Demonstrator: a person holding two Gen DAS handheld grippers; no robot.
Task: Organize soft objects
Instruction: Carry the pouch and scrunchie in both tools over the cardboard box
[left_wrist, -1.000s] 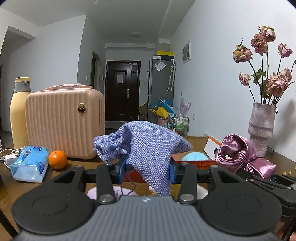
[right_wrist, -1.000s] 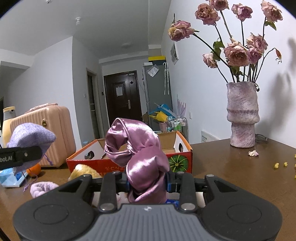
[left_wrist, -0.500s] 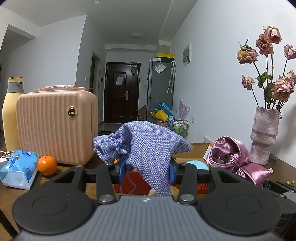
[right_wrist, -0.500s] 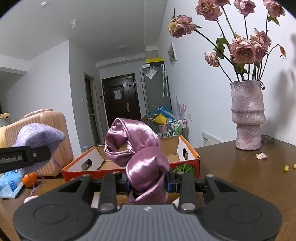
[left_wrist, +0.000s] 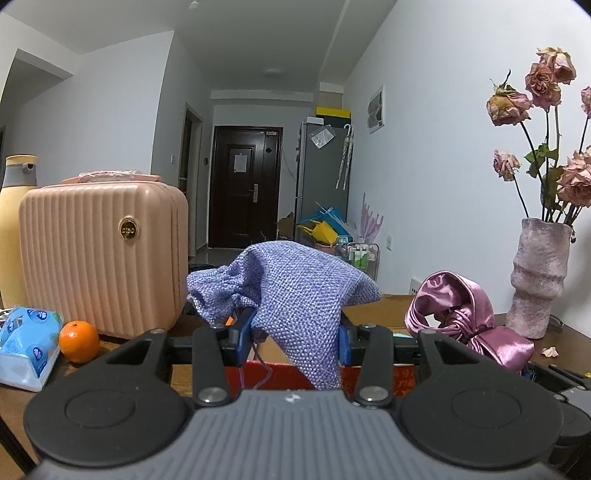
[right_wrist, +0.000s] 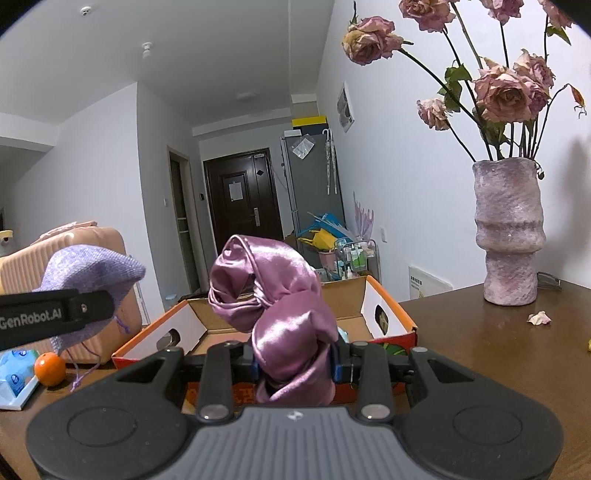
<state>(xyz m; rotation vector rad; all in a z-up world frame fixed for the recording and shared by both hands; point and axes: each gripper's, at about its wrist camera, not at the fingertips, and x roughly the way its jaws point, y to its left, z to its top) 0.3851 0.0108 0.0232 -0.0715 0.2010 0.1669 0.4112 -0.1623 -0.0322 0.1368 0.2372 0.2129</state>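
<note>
Through your left wrist camera, your left gripper (left_wrist: 295, 334) is clenching its jaws on a purple woven pouch (left_wrist: 295, 291), lifted above the tabletop (left_wrist: 565, 343). Through your right wrist camera, your right gripper (right_wrist: 295, 360) is grasping a pink satin bonnet (right_wrist: 280, 295) before the open cardboard box (right_wrist: 391, 317).
</note>
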